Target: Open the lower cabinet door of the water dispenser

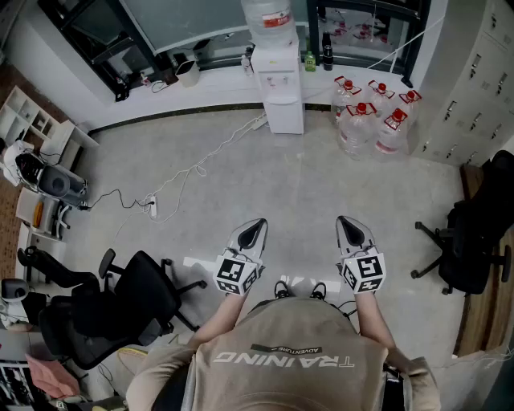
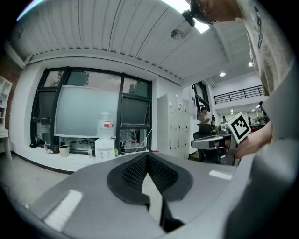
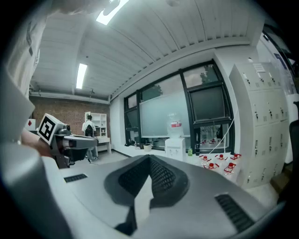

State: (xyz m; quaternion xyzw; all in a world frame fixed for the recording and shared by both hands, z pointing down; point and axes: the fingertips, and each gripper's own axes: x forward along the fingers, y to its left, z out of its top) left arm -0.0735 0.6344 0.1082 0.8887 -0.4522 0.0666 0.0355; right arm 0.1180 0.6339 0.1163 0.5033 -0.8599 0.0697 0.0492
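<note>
**Dispenser far across the floor, both tongs shut and empty**

The dispenser (image 1: 277,88) stands by the far wall under the windows. It is white, and the head view cuts off the top of the bottle (image 1: 269,20) on it. Its lower door (image 1: 283,115) faces us, but at this range we cannot make out a seam or handle. Near its right side, red-capped jugs (image 1: 373,116) cluster on the floor (image 1: 305,181), which is pale and bare in the middle. Lockers (image 1: 482,72) line the right wall. A cable (image 1: 189,172) trails left to a power strip (image 1: 152,206). The left chair (image 1: 120,301) and right chair (image 1: 474,241) are black, the right one partly cut off. We hold the left tongs (image 1: 257,225) and right tongs (image 1: 348,222) side by side, well apart from the dispenser. Both are pressed closed with nothing between them.
</note>
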